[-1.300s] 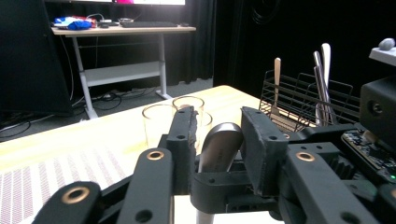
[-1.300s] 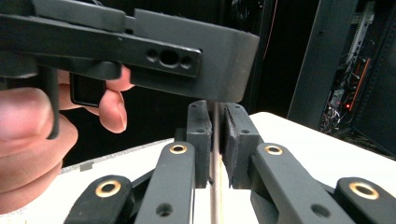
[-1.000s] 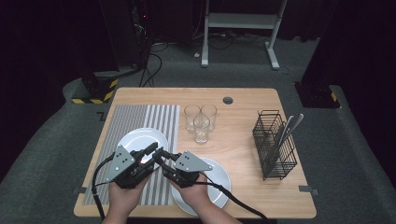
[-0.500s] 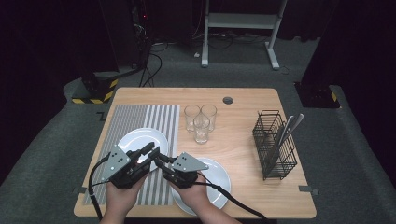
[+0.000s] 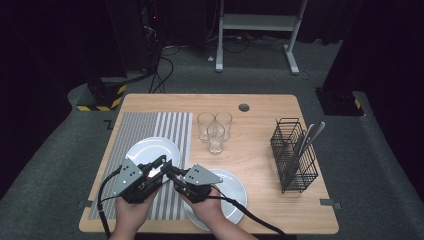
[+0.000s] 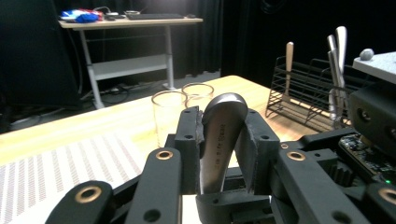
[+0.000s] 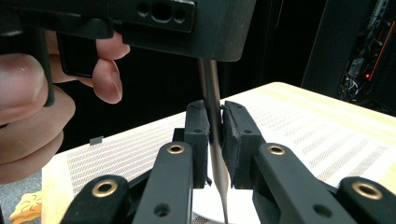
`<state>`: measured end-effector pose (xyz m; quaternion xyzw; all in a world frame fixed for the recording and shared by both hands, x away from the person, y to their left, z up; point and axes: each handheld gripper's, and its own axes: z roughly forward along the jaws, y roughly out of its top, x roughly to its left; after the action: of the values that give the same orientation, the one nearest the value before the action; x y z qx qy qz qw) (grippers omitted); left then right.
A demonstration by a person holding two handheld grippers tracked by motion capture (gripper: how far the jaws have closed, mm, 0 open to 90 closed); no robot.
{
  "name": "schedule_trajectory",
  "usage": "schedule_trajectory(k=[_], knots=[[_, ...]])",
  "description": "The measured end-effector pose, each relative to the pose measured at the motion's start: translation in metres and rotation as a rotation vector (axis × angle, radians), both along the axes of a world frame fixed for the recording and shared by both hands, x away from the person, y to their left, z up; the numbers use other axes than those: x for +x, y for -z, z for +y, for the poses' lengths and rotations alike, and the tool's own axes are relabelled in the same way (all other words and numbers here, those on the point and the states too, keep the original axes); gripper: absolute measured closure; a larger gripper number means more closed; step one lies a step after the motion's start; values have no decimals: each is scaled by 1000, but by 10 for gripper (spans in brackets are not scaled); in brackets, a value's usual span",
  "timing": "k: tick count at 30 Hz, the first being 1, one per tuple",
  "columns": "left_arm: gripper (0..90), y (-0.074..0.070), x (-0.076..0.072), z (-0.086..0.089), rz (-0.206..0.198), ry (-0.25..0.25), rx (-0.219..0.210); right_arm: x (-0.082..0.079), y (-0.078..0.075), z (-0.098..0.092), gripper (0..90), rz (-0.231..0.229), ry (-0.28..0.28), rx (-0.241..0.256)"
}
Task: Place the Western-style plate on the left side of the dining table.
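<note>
High view, lower left of frame: striped placemat (image 5: pixel 150 150) lies on the left part of the wooden table (image 5: pixel 260 150), with a white plate (image 5: pixel 145 149) resting on it. Just below that plate the left gripper (image 5: pixel 161 165) is held in the person's left hand (image 5: pixel 131 212), pointing toward frame centre.

Left gripper view, centre: both jaws are closed against the rounded handle end of a metal utensil (image 6: pixel 218 140); the stamped handle stands upright between the pads.

High view, lower centre: right gripper (image 5: pixel 172 175) meets the left one tip to tip above the boundary between the placemat and a second white plate (image 5: pixel 232 192), which sits on bare wood at lower centre.

Right gripper view, centre: its jaws pinch the same utensil (image 7: pixel 215 154) edge-on, a thin blade-like strip running vertically, top end going up into the left gripper's body, lower end hanging over a white plate (image 7: pixel 210 212). So the utensil is clamped by both tools at once, off the table.

High view, centre: three clear glasses (image 5: pixel 215 130) clustered and touching. Right of frame: black wire caddy (image 5: pixel 294 155) holding upright cutlery (image 5: pixel 307 137).
</note>
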<state>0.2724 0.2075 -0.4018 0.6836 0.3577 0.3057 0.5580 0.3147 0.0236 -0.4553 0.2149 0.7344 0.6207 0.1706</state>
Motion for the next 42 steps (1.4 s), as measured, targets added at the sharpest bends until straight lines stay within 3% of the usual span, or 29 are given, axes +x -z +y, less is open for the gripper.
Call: schedule_trajectory(k=[5,14,26,42], knots=[[723,0,0,1,-2,-8,10,1,-2,-3,751,28,-10,3],[726,1,3,9,6,-37,2,-2,-3,-19,716,29,9,26],[729,5,5,30,39,-69,-33,5,2,-60,667,29,129,14],[721,10,6,49,71,-89,-67,13,8,-94,639,15,237,-38]])
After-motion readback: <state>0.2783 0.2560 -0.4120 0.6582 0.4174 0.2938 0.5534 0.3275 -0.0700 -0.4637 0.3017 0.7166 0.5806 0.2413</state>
